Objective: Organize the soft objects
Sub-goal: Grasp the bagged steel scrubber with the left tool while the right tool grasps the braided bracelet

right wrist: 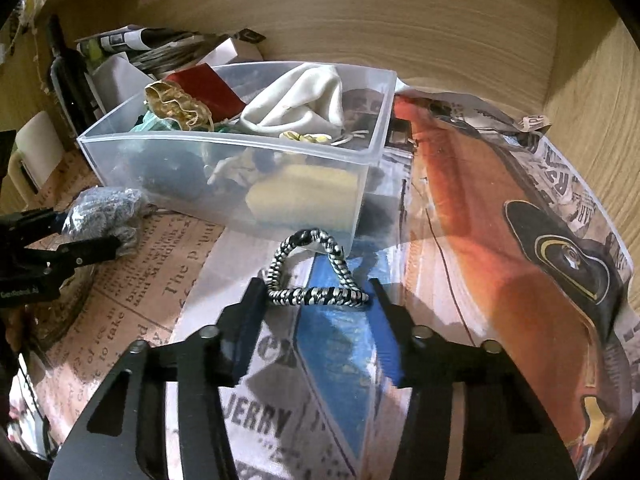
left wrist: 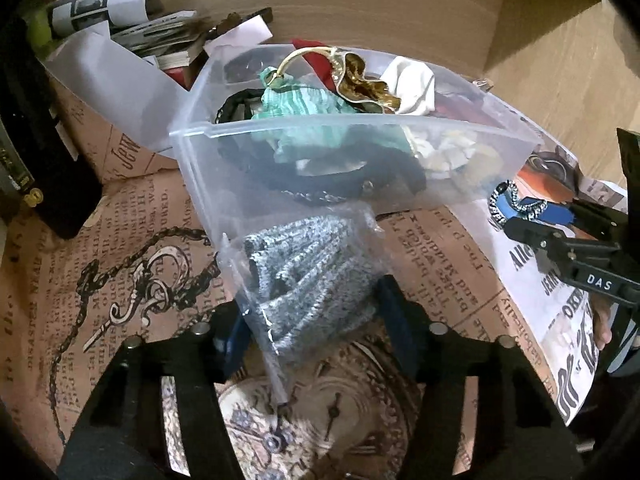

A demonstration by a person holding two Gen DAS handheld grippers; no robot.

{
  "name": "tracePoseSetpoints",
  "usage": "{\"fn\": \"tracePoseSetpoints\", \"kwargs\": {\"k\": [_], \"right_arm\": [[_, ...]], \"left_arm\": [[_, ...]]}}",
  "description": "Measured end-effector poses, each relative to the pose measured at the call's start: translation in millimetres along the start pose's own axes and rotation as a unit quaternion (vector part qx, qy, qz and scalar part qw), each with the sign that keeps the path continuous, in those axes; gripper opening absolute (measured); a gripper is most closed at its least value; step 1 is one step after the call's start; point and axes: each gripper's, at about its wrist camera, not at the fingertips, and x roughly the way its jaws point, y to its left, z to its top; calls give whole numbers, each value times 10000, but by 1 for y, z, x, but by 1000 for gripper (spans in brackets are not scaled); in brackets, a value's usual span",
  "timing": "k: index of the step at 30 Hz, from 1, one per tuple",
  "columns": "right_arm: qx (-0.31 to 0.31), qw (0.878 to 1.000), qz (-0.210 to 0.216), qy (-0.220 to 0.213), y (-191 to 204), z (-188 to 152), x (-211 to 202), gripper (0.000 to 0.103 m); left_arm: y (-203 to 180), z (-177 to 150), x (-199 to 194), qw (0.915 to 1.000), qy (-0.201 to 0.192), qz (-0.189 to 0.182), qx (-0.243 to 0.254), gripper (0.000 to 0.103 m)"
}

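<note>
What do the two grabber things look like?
Both grippers, left and right, are black frames with triangular cut-outs and round silver bolts. Their fingers have flat blue pads on the inner faces. Seen from the left camera, the right one bears white "DAS" lettering on its side.

The left gripper (left wrist: 310, 312) was black, its two fingers built as open frames with slot-shaped cutouts and silver round pins at the joints; blue pads (left wrist: 394, 316) lined the inner faces. White lettering, too small to read, sat on its body at nine o'clock in the right wrist view. The right gripper (right wrist: 318, 300) matched it: black slotted frames, silver pins, blue pads (right wrist: 390, 342). Its body carried white letters "DAS" at three o'clock in the left wrist view, with bare skin of a hand (left wrist: 602, 326) just below.
</note>
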Motion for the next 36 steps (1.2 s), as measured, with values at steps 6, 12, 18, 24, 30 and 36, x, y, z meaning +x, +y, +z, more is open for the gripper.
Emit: {"fn": "tracePoseSetpoints", "kwargs": {"k": [6, 12, 18, 24, 30, 36], "right_arm": [[70, 9999, 30, -136, 1, -2, -9, 41], [58, 9989, 47, -457, 8, -2, -32, 41], [-41, 9964, 55, -841, 18, 7, -58, 41], [-132, 9929, 12, -1181, 22, 17, -77, 41], [-94, 9964, 12, -842, 18, 10, -65, 55], [-115, 9994, 63, -334, 17, -6, -40, 67]], "left_arm": [[-3, -5, -21, 9998, -183, 1, 17, 50], [-7, -3, -55, 9983, -574, 24, 29, 50], [-10, 12, -82, 9950, -997, -7, 40, 50], [-9, 35, -97, 9902, -1397, 13, 12, 50], [-1, 53, -91, 9890, -1474, 52, -67, 50], [7, 76, -71, 9897, -1414, 194, -148, 50]]}}
